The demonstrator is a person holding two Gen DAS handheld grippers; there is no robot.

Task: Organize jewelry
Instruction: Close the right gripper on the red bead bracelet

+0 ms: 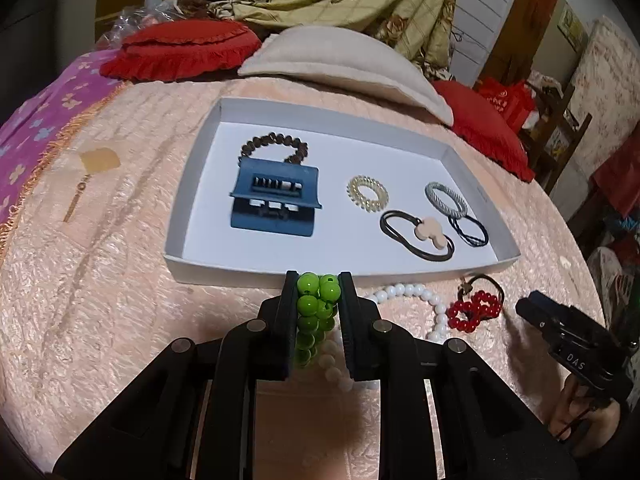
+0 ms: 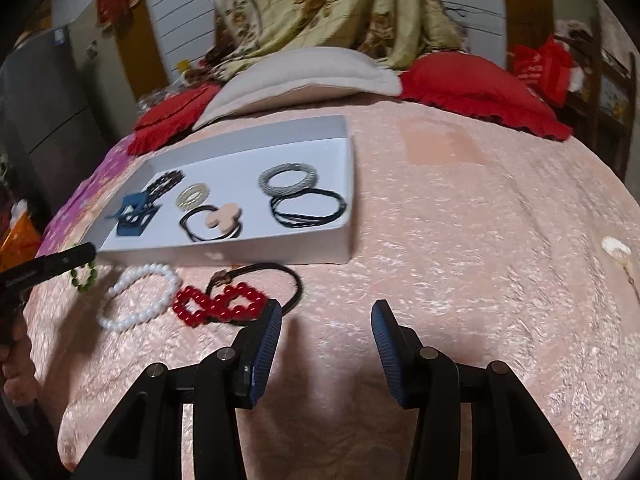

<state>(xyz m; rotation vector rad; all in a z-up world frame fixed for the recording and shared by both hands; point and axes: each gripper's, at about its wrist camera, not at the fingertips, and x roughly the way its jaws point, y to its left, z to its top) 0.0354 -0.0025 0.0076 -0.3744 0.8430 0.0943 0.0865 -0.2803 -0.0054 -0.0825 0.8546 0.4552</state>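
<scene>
My left gripper (image 1: 318,280) is shut on a green bead bracelet (image 1: 316,304), just in front of the white tray's near wall (image 1: 240,268). The bracelet also shows in the right wrist view (image 2: 84,276), hanging from the left gripper (image 2: 86,254). The tray (image 2: 348,184) holds a blue hair claw (image 1: 274,200), a brown bead bracelet (image 1: 276,146), a spiral tie (image 1: 368,193), a grey tie (image 1: 446,199) and black ties (image 1: 418,236). A white bead bracelet (image 2: 138,296) and a red bead tie (image 2: 220,304) lie on the bed. My right gripper (image 2: 326,316) is open and empty beside the red tie.
Peach bedspread (image 2: 460,260) covers the bed. Red cushions (image 1: 180,50) and a beige pillow (image 1: 340,60) lie behind the tray. A purple cloth (image 1: 36,132) is at the left. A small white object (image 2: 616,248) lies at the right.
</scene>
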